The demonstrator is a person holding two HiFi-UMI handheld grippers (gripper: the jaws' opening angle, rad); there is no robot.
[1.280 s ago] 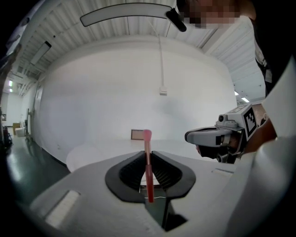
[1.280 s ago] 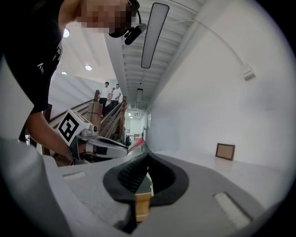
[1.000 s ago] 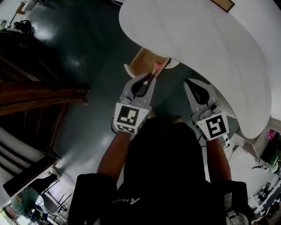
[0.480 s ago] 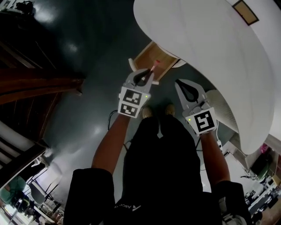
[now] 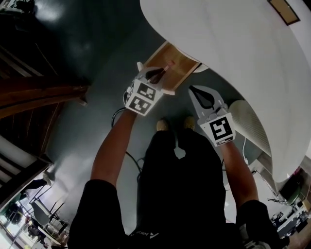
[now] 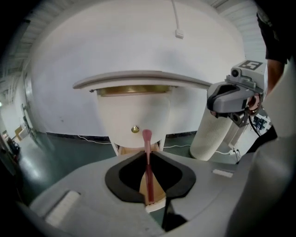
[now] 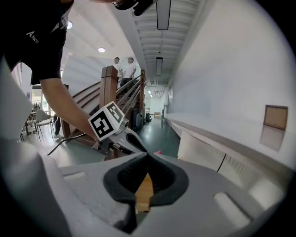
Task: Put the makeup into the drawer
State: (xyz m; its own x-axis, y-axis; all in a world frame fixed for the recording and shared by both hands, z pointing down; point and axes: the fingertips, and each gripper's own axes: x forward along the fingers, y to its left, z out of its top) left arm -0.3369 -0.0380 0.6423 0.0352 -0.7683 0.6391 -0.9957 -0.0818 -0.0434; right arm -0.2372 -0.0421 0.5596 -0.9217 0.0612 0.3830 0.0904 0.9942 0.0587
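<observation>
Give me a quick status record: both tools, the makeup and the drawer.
left tool: shut on the pink makeup stick, which sticks out past the jaw tips
makeup status: held, not yet in the drawer
drawer state: open, wooden inside, under the edge of the white table
left tool position: over the drawer's front edge in the head view
right tool: jaws together, nothing between them, to the drawer's right in the head view

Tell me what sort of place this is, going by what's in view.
Probably an open hall or lobby in an office-like building: a wooden staircase with railings, a glossy dark floor, a long corridor with ceiling strip lights, and a big curved white desk with an open wooden drawer.
</observation>
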